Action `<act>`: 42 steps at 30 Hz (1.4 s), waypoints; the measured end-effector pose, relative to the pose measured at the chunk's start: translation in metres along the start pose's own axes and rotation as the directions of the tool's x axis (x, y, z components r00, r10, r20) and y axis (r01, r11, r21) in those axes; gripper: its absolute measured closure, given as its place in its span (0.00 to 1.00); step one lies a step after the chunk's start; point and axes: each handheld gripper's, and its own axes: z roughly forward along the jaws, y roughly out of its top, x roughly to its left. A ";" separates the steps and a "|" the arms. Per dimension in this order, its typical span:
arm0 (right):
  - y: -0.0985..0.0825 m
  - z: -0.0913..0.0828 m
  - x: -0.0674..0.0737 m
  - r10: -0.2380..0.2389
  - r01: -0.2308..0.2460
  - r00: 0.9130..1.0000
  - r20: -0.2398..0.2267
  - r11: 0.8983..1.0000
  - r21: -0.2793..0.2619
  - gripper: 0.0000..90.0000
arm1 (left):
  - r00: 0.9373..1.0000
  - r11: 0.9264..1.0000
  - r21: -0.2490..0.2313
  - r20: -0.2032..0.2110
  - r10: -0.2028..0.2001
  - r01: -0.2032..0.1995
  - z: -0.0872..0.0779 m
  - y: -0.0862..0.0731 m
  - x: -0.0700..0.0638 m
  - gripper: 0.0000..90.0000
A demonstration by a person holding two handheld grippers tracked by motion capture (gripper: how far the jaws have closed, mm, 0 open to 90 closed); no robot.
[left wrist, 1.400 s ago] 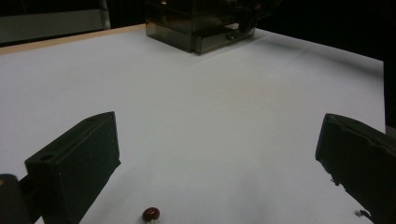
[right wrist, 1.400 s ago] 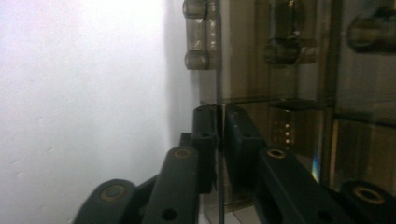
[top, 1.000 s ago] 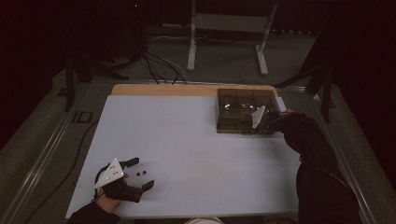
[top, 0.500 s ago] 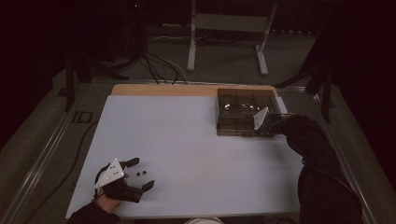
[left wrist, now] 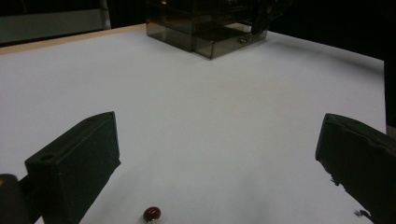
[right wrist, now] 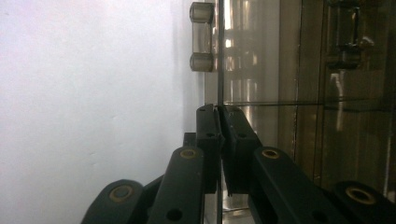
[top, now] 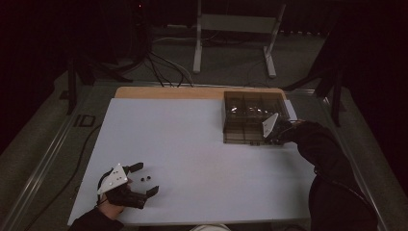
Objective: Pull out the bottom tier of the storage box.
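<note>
A smoky clear compartment box [top: 245, 113] stands at the table's far right. My right gripper [top: 266, 137] is at the box's near right corner. In the right gripper view its jaws [right wrist: 218, 112] are shut on a thin clear panel of the box [right wrist: 280, 70], below a hinge [right wrist: 203, 37]. Whether that panel is the lid or a wall I cannot tell. My left gripper [top: 146, 178] rests open at the near left of the white table [top: 192, 134], with two small dark beads [top: 146, 179] between its jaws. One reddish bead [left wrist: 152, 213] lies low between the wide-apart jaws of this gripper [left wrist: 217, 123].
The box [left wrist: 205, 28] appears far off in the left gripper view, across bare white tabletop. A wooden strip [top: 168, 92] runs along the table's far edge. Cables and a metal stand [top: 197, 43] are on the floor beyond.
</note>
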 end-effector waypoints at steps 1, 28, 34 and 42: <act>0.000 0.000 0.001 0.003 -0.003 1.000 -0.004 1.000 0.000 0.96 | 1.000 1.000 0.003 -0.001 0.002 -0.002 0.000 0.000 0.000 0.01; -0.011 -0.007 0.027 0.001 -0.001 1.000 -0.004 0.999 -0.051 0.96 | 1.000 1.000 0.010 -0.002 0.008 -0.008 0.001 0.000 -0.001 0.01; -0.012 -0.005 0.027 0.010 -0.010 1.000 -0.004 0.998 -0.054 0.96 | 1.000 1.000 0.008 -0.002 0.008 -0.008 0.001 0.000 -0.001 0.01; -0.013 -0.004 0.028 -0.003 0.003 1.000 0.001 0.998 -0.059 0.96 | 1.000 1.000 0.015 -0.003 0.008 -0.008 0.001 0.000 0.000 0.01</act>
